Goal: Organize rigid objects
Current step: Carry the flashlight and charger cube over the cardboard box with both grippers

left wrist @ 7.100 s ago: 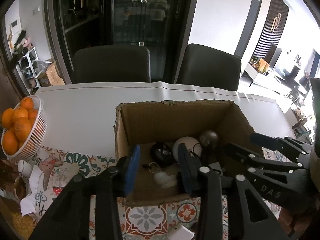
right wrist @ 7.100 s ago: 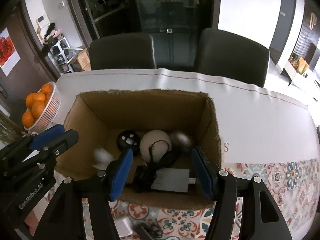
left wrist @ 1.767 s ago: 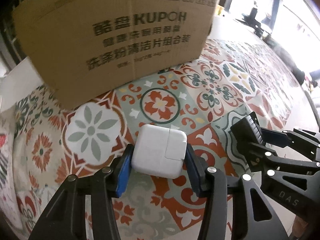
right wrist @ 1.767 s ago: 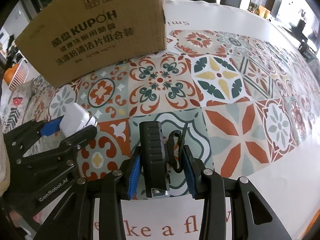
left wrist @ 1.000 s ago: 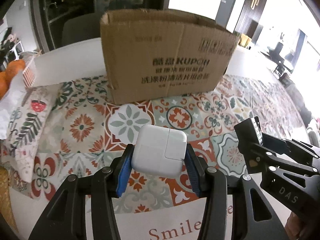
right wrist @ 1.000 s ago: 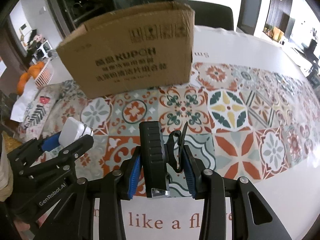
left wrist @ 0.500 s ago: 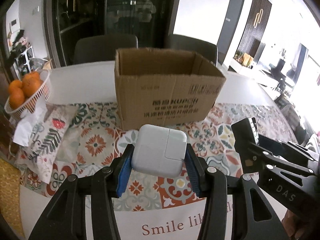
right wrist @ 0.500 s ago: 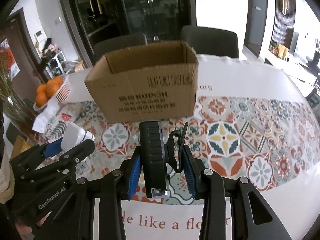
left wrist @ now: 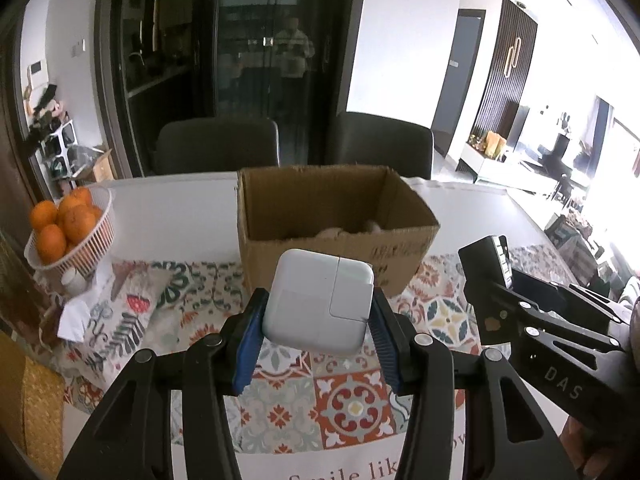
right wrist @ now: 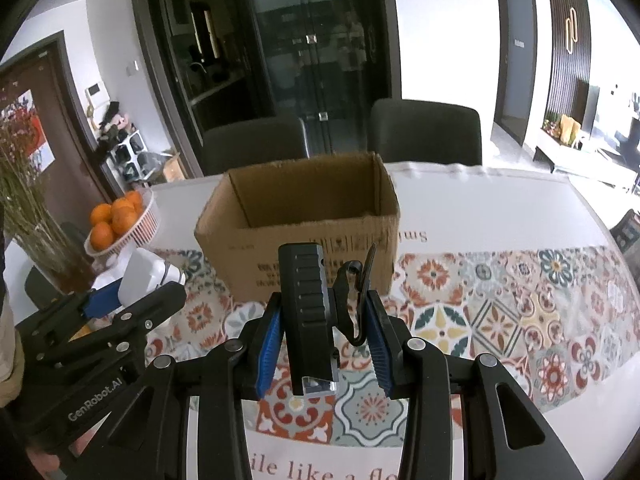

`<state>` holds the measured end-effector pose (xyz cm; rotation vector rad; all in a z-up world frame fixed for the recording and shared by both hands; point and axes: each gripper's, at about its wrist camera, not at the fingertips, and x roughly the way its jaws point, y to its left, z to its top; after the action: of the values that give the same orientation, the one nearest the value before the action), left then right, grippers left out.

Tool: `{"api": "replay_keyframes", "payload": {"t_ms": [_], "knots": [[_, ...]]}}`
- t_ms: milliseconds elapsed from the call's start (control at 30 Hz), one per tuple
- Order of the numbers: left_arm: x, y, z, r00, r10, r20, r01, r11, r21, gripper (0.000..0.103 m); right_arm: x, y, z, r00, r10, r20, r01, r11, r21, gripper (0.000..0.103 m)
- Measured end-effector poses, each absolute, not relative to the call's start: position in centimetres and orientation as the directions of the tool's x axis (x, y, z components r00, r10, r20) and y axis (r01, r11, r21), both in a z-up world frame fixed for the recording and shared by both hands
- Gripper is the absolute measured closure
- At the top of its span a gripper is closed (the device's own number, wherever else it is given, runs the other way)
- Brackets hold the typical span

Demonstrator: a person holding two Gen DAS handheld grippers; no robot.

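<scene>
one white charger in left tongs; one cardboard box; two chairs.

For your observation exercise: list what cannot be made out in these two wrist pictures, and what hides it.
- Contents of the cardboard box: left wrist view, near wall hides all but a pale shape; right wrist view shows none.
- Print on the box front: both views, blurred, partly behind the white charger and the black device.
- Tablecloth lettering: cut off by the bottom edge and each hand-held gripper.
</scene>
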<state>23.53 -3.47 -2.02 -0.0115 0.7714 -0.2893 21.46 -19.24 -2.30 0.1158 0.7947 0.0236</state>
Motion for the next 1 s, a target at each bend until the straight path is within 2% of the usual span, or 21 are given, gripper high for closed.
{"api": "replay_keyframes", "payload": {"t_ms": [533,1000], "knots": [[27.5,-4.2,0.8,0.717,-0.263,-0.645,0.251,0.961,-0.112,0.054,25.4,-19.8,1.0,0.745,0.085,-0.661,-0.01,0.993,0.117,0.063],[33.0,-4.7,0.9,0.702,-0.239,-0.671,0.223,0.968,-0.111,0.054,31.0,-19.9,1.3,0.736,0.103,-0.669,-0.041,0.993,0.109,0.063]]}}
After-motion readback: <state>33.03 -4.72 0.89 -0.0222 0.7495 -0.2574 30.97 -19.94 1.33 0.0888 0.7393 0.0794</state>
